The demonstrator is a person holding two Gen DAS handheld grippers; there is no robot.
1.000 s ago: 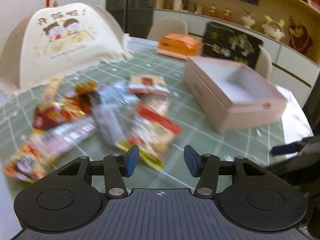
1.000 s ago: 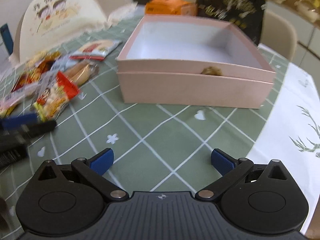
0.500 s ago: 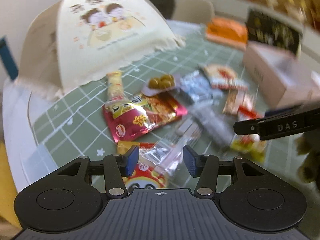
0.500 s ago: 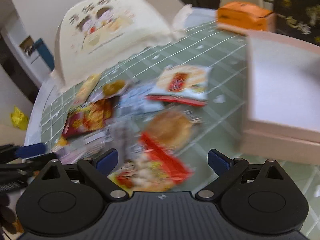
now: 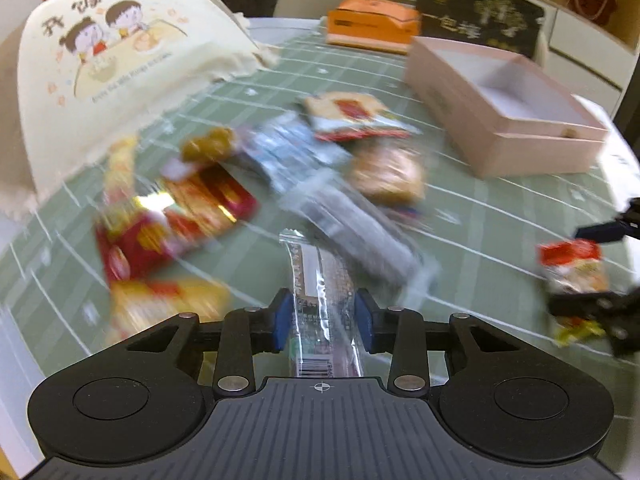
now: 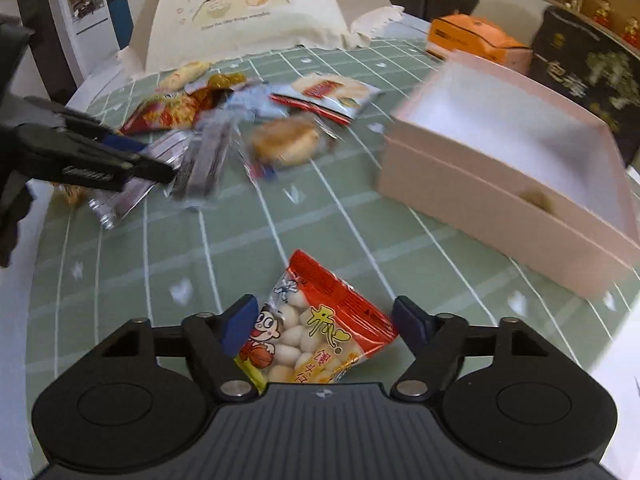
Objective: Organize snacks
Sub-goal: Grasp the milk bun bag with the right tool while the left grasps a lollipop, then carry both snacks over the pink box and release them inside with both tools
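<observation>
Your left gripper (image 5: 323, 322) is pinching a clear wrapped bar (image 5: 320, 300) between its jaws above the tabletop (image 5: 500, 216). Your right gripper (image 6: 324, 326) is pinching a red bag (image 6: 316, 332), near the pink box (image 6: 500, 184).

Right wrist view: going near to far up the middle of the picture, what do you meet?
Right claw → red-topped bag of white snack balls between its fingers → bare green checked tablecloth → round golden pastry in clear wrap → cream food cover with cartoon children.
</observation>
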